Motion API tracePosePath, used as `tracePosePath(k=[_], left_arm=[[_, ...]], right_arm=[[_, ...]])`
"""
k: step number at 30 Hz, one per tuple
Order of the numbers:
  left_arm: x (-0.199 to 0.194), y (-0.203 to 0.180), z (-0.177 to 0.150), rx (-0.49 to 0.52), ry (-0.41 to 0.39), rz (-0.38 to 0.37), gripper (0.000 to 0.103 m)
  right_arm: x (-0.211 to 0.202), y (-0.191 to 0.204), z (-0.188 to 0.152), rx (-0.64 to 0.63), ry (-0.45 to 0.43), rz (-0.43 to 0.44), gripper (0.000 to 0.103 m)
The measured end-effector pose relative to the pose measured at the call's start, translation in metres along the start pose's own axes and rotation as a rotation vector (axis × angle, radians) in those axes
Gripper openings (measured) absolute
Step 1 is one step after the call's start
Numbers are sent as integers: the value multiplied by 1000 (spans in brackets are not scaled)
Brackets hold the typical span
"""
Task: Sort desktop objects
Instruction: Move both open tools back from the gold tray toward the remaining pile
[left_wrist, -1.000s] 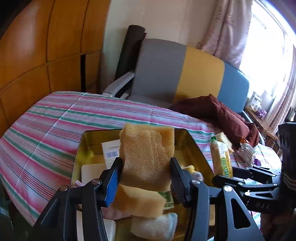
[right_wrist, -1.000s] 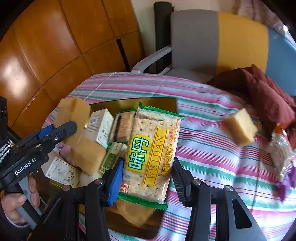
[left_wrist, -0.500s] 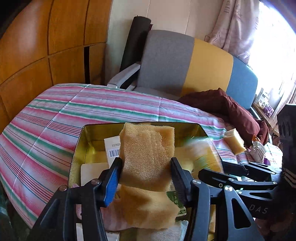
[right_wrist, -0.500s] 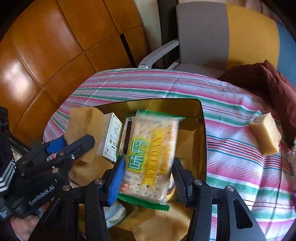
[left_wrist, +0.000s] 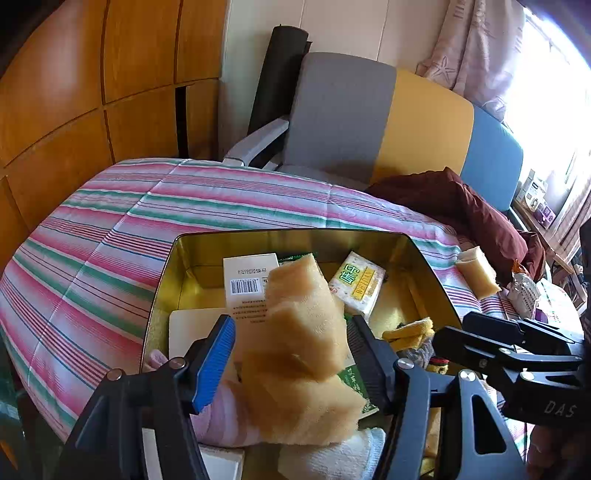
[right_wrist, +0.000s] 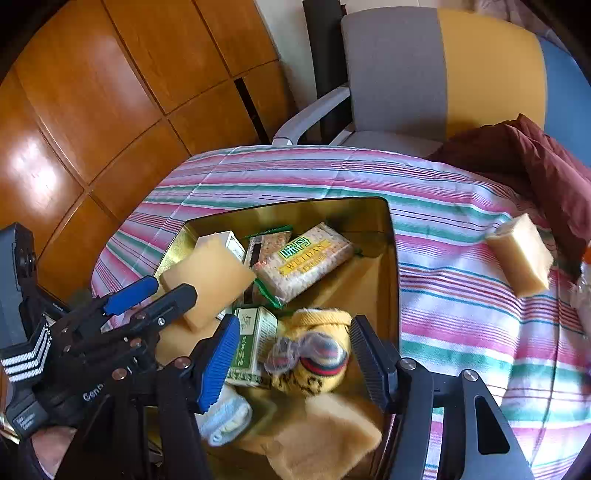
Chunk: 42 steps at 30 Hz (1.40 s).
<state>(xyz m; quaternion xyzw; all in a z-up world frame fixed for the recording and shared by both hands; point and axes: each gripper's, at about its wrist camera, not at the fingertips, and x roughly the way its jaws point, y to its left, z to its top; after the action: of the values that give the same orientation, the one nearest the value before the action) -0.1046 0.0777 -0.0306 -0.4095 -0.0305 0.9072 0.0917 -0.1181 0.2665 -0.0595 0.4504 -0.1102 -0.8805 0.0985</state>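
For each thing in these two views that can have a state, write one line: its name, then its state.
Left tool: open, sponge between its fingers, not gripped.
Right tool: open, empty.
Gold tin: lidless, holding many items.
Cracker packet: lying in the tin, sealed.
Sponge: tilted, over the tin.
Second sponge: lying on the striped cloth, outside the tin.

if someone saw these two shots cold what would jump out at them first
Probably the gold tin on the striped cloth, crammed with packets, socks and foam. Next, the tan sponge between the fingers of the open left claw, tipping over the tin, and the yellow-labelled cracker packet lying inside. The right claw hangs open above a yellow sock bundle, while another sponge block sits alone on the cloth to the right.
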Motion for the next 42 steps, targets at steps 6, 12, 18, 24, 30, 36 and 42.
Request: tracePosePath(k=[6, 12, 18, 24, 30, 36, 42], left_arm=[[-21, -12, -1, 21, -37, -22, 64], [-34, -30, -5, 43, -48, -91, 63], [-38, -55, -12, 91, -36, -137, 63], [-37, -81, -17, 153, -19, -158, 63], [-38, -105, -19, 205, -10, -184, 63], [-34, -127, -14, 221, 3, -217, 63], [-26, -150, -11, 252, 26, -249, 63]], right_arm=[[-19, -15, -10, 22, -16, -28, 65], [-40, -49, -23, 89, -22, -78, 66], [-58, -87, -34, 151, -16, -139, 69], [-80, -124, -38, 192, -12, -211, 72], [-97, -165, -38, 267, -18, -260, 76], [-111, -206, -36, 355, -48, -300, 81], [-128, -252, -42, 501, -119, -317, 81]])
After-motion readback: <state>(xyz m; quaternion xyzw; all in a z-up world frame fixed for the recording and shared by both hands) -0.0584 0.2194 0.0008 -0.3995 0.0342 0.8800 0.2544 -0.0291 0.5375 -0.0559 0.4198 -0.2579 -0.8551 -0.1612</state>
